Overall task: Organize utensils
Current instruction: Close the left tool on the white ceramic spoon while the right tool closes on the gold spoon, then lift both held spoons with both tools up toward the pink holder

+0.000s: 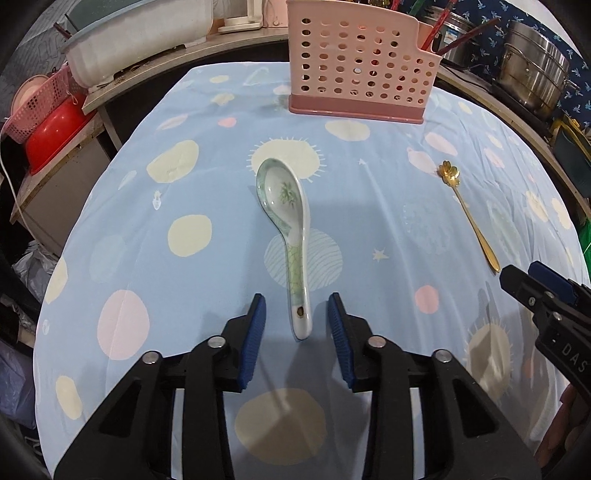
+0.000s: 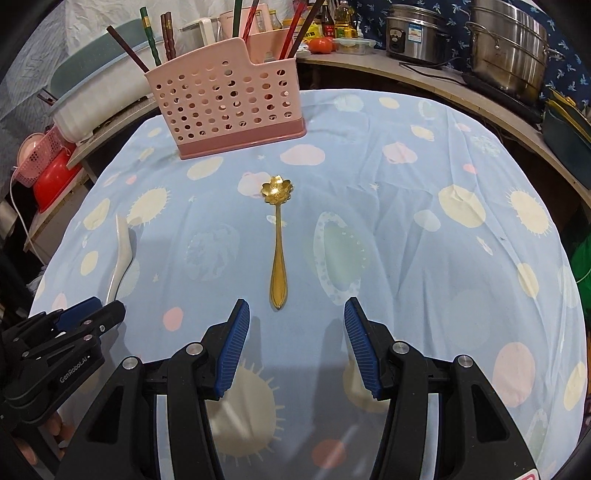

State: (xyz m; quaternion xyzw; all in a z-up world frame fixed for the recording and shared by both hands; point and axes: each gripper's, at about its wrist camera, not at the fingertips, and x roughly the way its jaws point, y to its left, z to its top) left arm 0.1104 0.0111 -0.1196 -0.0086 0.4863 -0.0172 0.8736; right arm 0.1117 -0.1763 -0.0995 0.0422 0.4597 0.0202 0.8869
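Observation:
A white and green ceramic soup spoon [image 1: 286, 229] lies on the blue dotted tablecloth [image 1: 388, 229], bowl away from me. My left gripper [image 1: 297, 314] is open, its blue pads either side of the handle end, not touching. A gold spoon with a flower-shaped bowl [image 2: 277, 240] lies ahead of my right gripper [image 2: 296, 321], which is open and empty just short of the handle tip. A pink perforated utensil holder [image 2: 229, 103] holding chopsticks stands at the far side. The gold spoon [image 1: 467, 214] and holder [image 1: 360, 62] also show in the left wrist view.
Steel pots [image 2: 506, 48] and a cooker [image 2: 413, 33] stand on the counter at the back right. A white tub [image 1: 140, 37], a pink basket [image 1: 44, 103] and a red bowl [image 1: 55, 136] sit at the left. The cloth [image 2: 443, 258] covers the table.

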